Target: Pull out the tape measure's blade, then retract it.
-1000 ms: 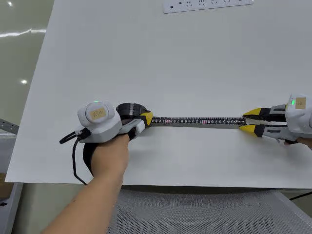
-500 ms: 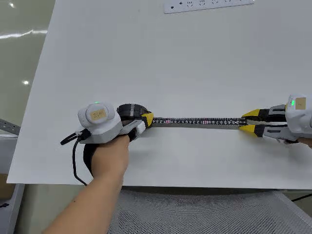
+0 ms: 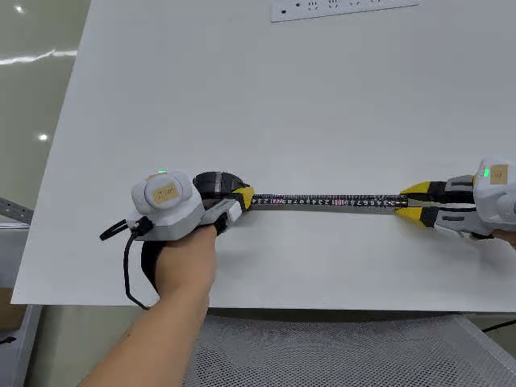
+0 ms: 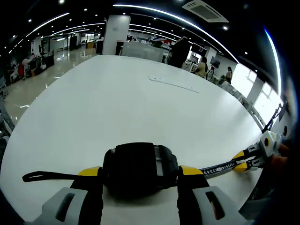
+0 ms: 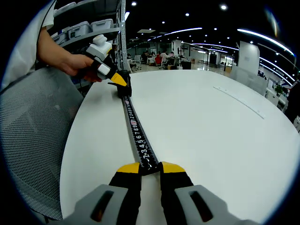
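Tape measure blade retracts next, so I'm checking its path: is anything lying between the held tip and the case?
Nothing visible does. The blade runs unobstructed across the white table from the right gripper, shut on its tip, to the tape measure case clamped in the left gripper.

In the head view's lower left, a bare forearm [image 3: 153, 330] holds the left gripper [image 3: 236, 201] clamped around the tape measure [image 3: 214, 184], while at the right edge the right gripper [image 3: 411, 202] pinches the blade [image 3: 322, 200].

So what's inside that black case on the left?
Only the outside of the black case shows, clamped in the left claw. The numbered blade runs out of it to the right claw. Any blade coiled inside is hidden by the shell.
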Demonstrator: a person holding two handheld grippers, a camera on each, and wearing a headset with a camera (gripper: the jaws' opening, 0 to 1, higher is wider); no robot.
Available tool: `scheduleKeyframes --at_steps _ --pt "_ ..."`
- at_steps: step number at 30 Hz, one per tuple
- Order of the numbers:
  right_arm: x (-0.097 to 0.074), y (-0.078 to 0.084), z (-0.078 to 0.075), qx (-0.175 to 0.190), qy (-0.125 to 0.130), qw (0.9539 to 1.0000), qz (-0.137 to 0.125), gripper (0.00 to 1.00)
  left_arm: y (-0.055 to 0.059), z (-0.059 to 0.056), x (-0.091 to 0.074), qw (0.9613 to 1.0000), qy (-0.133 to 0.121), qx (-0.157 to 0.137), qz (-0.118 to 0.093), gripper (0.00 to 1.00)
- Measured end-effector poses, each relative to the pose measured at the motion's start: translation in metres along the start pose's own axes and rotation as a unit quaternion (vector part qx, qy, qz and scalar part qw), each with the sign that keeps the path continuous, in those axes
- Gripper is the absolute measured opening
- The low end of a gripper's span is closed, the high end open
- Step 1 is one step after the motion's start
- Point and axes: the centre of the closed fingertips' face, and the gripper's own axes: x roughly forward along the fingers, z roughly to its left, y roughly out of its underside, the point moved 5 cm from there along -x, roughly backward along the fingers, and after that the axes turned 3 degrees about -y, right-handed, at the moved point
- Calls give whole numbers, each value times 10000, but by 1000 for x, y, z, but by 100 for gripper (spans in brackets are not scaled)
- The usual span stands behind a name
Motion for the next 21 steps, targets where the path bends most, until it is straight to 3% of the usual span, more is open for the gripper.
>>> scheduleKeyframes --at_steps 14,21 --pt "0 0 0 17 9 10000 -49 13 -2 0 -1 9991 -138 233 -341 61" --pt "0 0 -1 -19 27 10000 -28 13 -3 0 1 9994 -173 256 -147 60"
